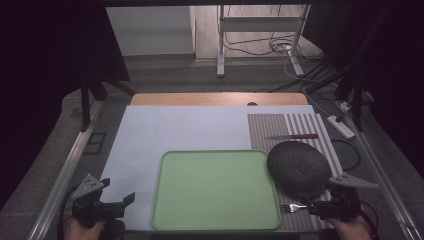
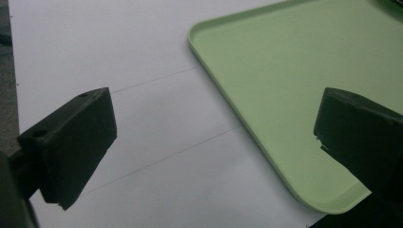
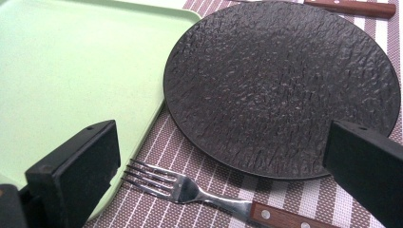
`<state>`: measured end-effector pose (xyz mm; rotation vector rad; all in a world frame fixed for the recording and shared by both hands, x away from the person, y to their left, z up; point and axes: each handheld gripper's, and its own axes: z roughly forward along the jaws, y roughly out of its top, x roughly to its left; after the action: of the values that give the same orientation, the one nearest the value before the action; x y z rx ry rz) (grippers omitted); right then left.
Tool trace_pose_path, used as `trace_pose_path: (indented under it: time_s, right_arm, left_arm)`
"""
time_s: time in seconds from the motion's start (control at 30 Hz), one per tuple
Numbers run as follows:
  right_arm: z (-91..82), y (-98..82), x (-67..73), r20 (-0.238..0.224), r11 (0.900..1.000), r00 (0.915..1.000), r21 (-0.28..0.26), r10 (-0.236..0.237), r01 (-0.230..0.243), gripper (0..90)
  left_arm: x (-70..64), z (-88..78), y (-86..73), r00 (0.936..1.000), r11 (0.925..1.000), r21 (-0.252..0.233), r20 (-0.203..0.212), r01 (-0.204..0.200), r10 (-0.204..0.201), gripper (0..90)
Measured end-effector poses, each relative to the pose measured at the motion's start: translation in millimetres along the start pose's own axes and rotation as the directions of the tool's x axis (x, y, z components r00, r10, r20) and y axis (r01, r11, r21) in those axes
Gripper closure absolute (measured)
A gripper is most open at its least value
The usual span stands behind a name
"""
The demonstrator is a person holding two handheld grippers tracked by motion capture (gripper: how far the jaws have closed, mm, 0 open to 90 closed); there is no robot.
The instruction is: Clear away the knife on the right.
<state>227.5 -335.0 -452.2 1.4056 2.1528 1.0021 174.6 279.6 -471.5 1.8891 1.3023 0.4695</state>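
A light green tray (image 1: 215,190) lies in the middle of the white mat. To its right, a round black textured plate (image 1: 298,167) rests on a brown-and-white striped placemat (image 1: 300,125). A wood-handled fork (image 1: 292,207) lies in front of the plate, tines toward the tray. My right gripper (image 1: 316,208) hovers open over the fork's handle end; the fork (image 3: 190,190) and the plate (image 3: 280,85) lie between its wide jaws, untouched. My left gripper (image 1: 119,192) stands open over the mat, left of the tray (image 2: 304,71), with nothing in it.
A knife (image 1: 292,136) with a reddish handle lies on the placemat behind the plate. Bare white mat (image 1: 175,130) stretches behind and to the left of the tray. Metal rails run along both table sides, and cables and a stand sit beyond the far edge.
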Motion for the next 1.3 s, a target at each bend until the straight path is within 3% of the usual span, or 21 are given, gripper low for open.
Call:
trace_pose_path:
  time_s: [0.1, 0.53, 1.3]
  right_arm:
    - [1.2, 0.5, 1.6, -0.005, 1.0, 0.9998, 0.012, -0.017, 0.017, 0.0]
    - [3.9, 2.3, 1.2, -0.01, 1.0, 0.9998, 0.019, -0.015, 0.015, 0.0]
    - [5.2, 9.6, 0.3, -0.035, 0.999, 0.9982, 0.012, -0.048, 0.049, 0.0]
  left_arm:
    - [0.2, -0.2, -0.1, 1.0, 1.0, -0.001, 0.0, 0.002, -0.002, 1.0]
    - [0.6, -2.1, -1.8, 0.9999, 0.9999, -0.004, -0.006, 0.015, -0.015, 1.0]
    - [-1.2, -1.8, -1.3, 1.0, 1.0, 0.008, -0.009, 0.001, -0.001, 0.5]
